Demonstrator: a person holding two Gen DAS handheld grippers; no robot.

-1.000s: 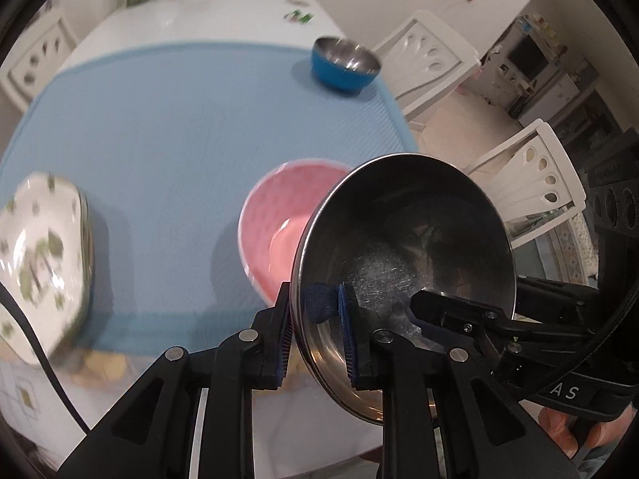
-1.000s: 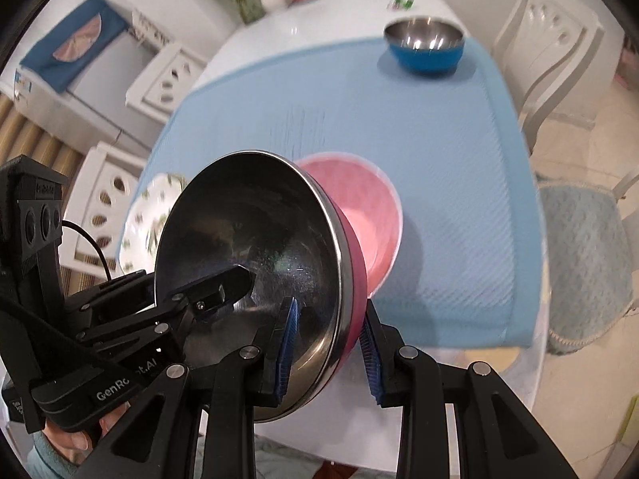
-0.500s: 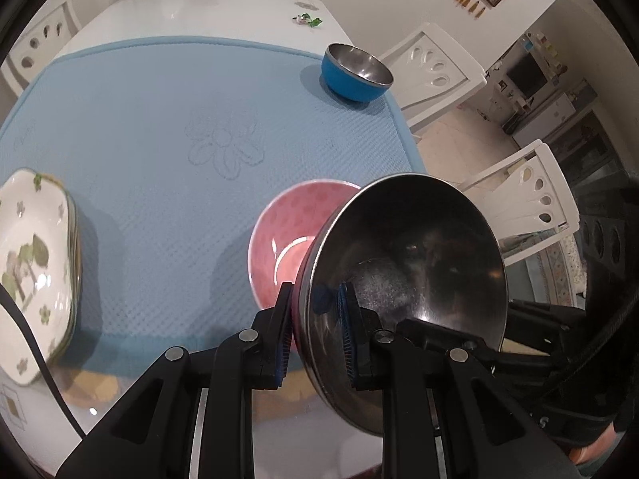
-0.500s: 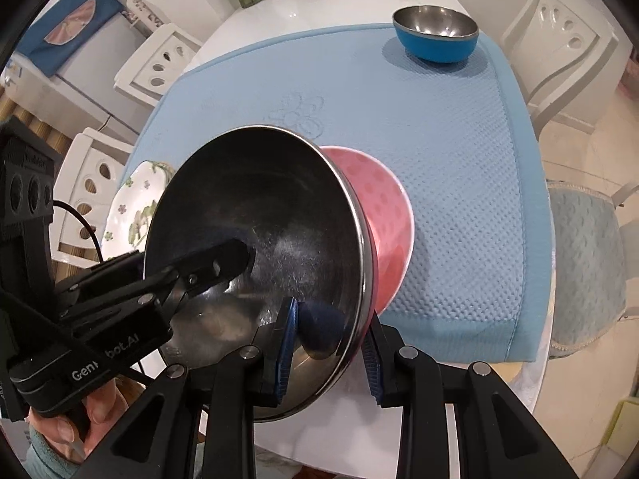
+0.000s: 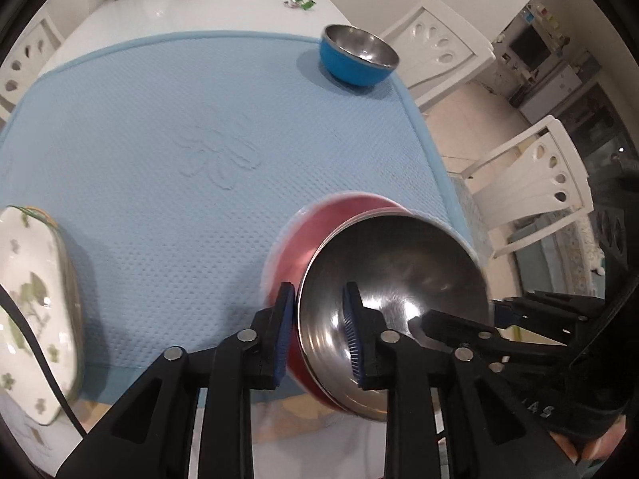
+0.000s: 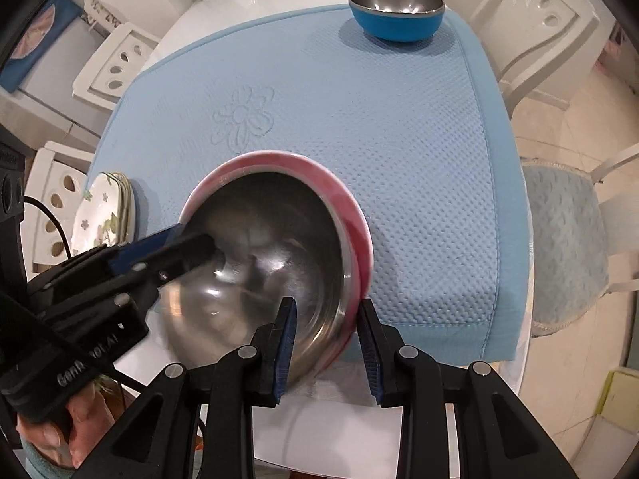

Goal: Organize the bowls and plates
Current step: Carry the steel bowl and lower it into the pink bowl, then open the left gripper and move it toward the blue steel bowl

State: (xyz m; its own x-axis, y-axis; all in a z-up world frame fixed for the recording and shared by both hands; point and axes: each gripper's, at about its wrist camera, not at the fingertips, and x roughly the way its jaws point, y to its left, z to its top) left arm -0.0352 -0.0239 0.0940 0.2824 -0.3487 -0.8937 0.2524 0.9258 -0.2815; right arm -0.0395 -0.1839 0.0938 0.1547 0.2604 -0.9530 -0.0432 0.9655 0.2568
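A steel-lined red bowl (image 5: 399,271) (image 6: 271,247) rests tilted inside the pink bowl (image 5: 291,247) (image 6: 343,203) on the blue mat (image 5: 179,139). My left gripper (image 5: 319,333) straddles its near-left rim and its jaws are opening; a strip of steel shows between the wall and the inner pad. My right gripper (image 6: 326,345) is shut on the near-right rim, one pad inside and one on the red outside. Each gripper also shows in the other's view, reaching over the rim.
A blue steel-lined bowl (image 5: 355,56) (image 6: 397,12) stands at the mat's far right corner. Stacked floral plates (image 5: 32,303) (image 6: 102,215) lie at the mat's left edge. White chairs (image 5: 531,183) flank the table's right side. A hand (image 6: 52,439) grips the left tool.
Both grippers carried the steel-lined bowl forward and down until it sat inside the pink bowl. The left gripper's pads have spread a little.
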